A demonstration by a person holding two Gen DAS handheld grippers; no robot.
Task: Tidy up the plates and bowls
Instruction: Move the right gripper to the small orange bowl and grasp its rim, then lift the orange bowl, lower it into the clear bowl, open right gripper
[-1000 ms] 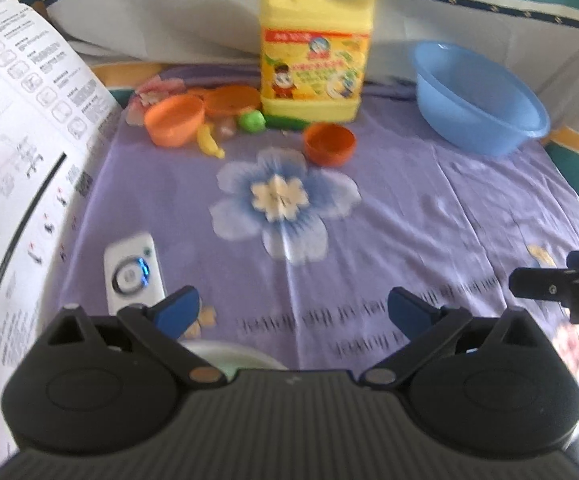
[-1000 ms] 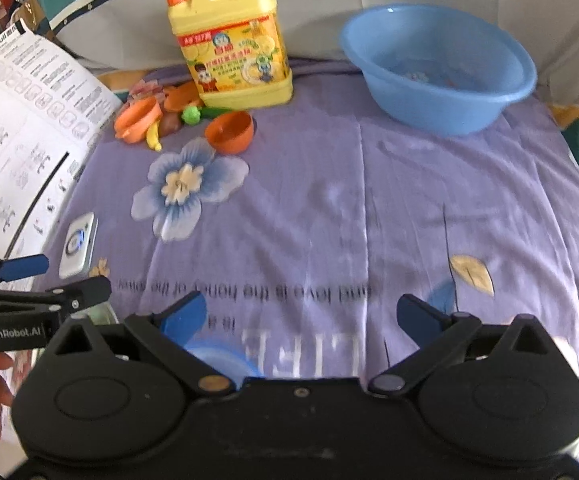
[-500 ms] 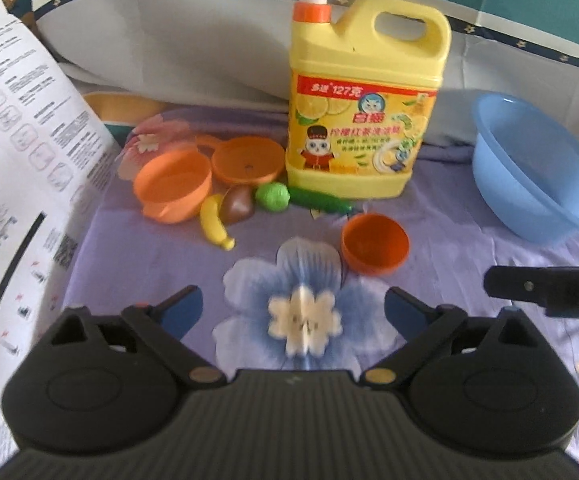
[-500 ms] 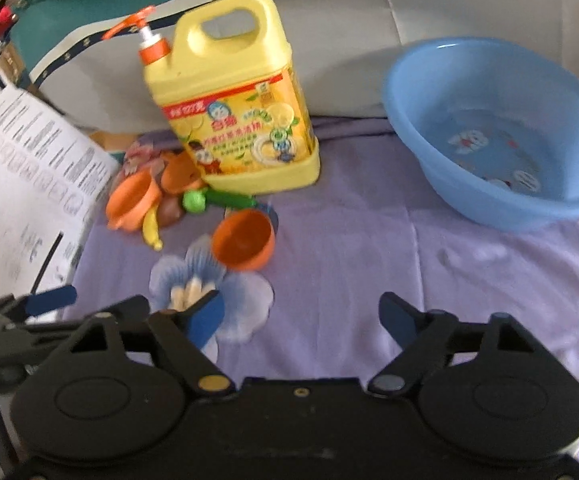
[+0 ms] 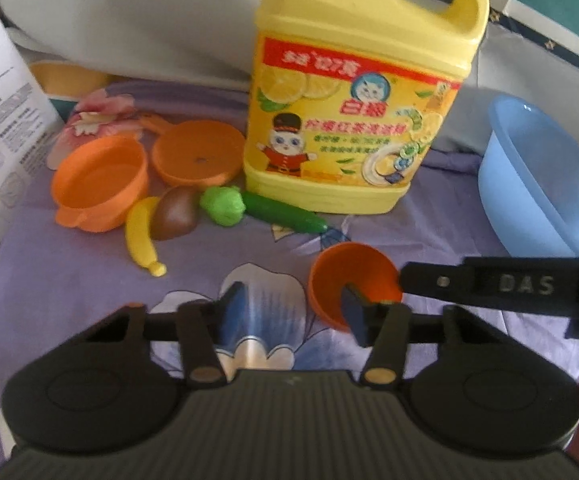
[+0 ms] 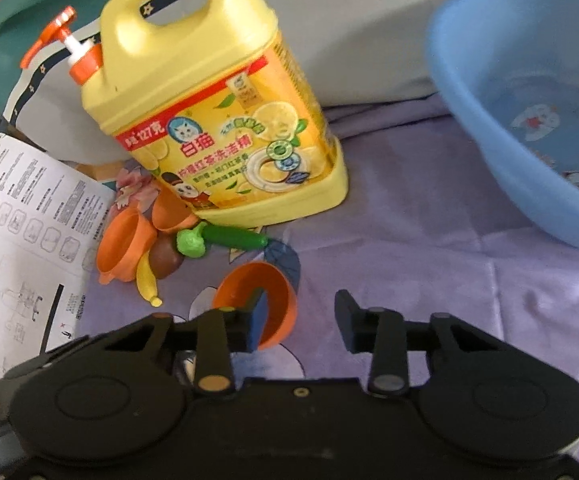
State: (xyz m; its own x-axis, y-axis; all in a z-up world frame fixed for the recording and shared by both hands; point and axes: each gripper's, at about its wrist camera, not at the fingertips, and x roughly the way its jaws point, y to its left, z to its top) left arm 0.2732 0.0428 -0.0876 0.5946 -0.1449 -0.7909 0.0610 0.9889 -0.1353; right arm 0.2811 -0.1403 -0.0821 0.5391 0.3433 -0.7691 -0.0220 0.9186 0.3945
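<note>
Left gripper (image 5: 293, 312) closing, nothing between jaws | right gripper (image 6: 301, 316) closing, nothing pinched yet | both beside small orange bowl (image 5: 349, 280), likely lining up to collect it

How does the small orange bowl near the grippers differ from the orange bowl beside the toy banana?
The small orange bowl is plain, deeper orange, tipped toward the cameras, and stands alone on the purple cloth. The lighter orange bowl, beside the toy banana, is wider, has a side tab, and sits among toy foods. Both are empty plastic bowls.
</note>
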